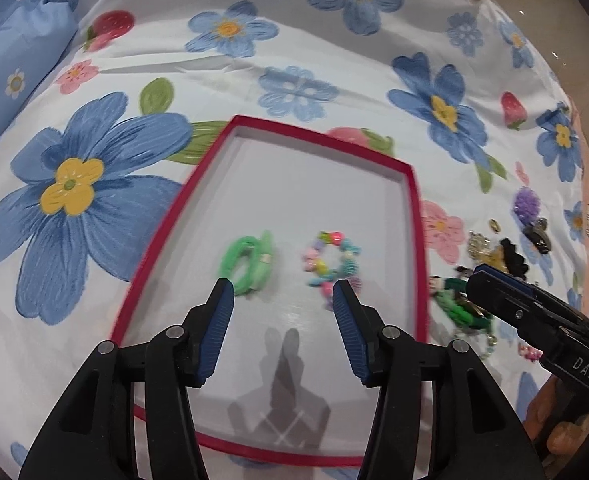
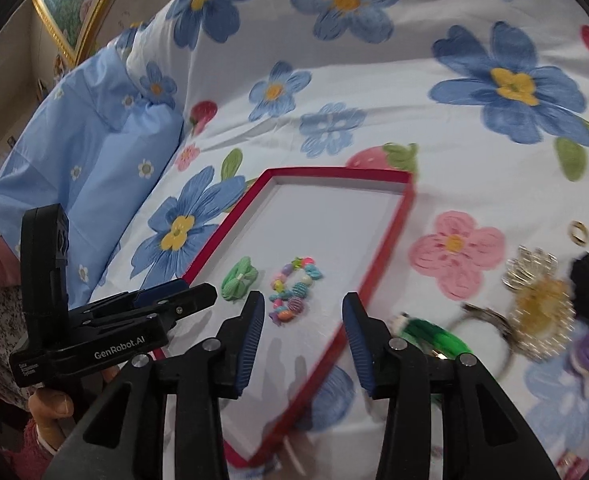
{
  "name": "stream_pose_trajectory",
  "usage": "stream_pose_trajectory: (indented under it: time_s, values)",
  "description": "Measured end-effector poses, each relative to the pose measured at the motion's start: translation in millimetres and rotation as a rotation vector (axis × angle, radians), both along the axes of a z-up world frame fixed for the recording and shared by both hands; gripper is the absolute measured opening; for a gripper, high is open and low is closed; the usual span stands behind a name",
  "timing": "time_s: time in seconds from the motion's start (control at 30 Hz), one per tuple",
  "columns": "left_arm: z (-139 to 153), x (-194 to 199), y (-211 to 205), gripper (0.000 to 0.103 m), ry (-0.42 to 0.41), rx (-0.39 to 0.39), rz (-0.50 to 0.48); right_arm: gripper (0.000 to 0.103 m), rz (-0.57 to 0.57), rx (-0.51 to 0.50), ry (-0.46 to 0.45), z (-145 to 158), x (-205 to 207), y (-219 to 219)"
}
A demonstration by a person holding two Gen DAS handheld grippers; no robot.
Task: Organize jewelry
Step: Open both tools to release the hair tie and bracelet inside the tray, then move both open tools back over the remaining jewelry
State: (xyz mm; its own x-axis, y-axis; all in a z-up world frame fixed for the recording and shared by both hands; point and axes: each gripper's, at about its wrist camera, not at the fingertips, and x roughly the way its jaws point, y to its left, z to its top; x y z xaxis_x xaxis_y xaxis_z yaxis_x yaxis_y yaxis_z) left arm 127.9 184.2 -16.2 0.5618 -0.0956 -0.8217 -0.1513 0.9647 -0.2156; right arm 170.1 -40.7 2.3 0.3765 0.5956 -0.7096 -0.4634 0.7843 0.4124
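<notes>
Both claws, left gripper (image 1: 282,294) and right gripper (image 2: 303,306), spread and empty. Next up, probably the green hair tie (image 2: 434,334): soft, light, pinch across its loop.

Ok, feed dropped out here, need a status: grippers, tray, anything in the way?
Left gripper and right gripper open, empty. Green hair tie and bead bracelet in red tray. Remaining jewelry pile outside. Nothing blocking.

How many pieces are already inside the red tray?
2. A green hair tie lies left of a multicoloured bead bracelet, both on the floor of the red tray. The gripper fingers hide part of the near tray floor.
</notes>
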Motion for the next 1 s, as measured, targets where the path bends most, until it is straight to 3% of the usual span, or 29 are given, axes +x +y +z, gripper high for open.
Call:
stream_pose_trajectory:
  time_s: [0.53,1.0]
  values:
    - [8.5,-7.1,-81.5,0.055,0.0,-0.007,-0.173,0.044,-0.21,-0.068,-0.039,6.5,-33.2,-112.3]
    - [6.9,5.4,-136.7,0.059,0.013,-0.008,-0.284,0.045,-0.323,-0.081,-0.03,1.2,-24.6,-178.1]
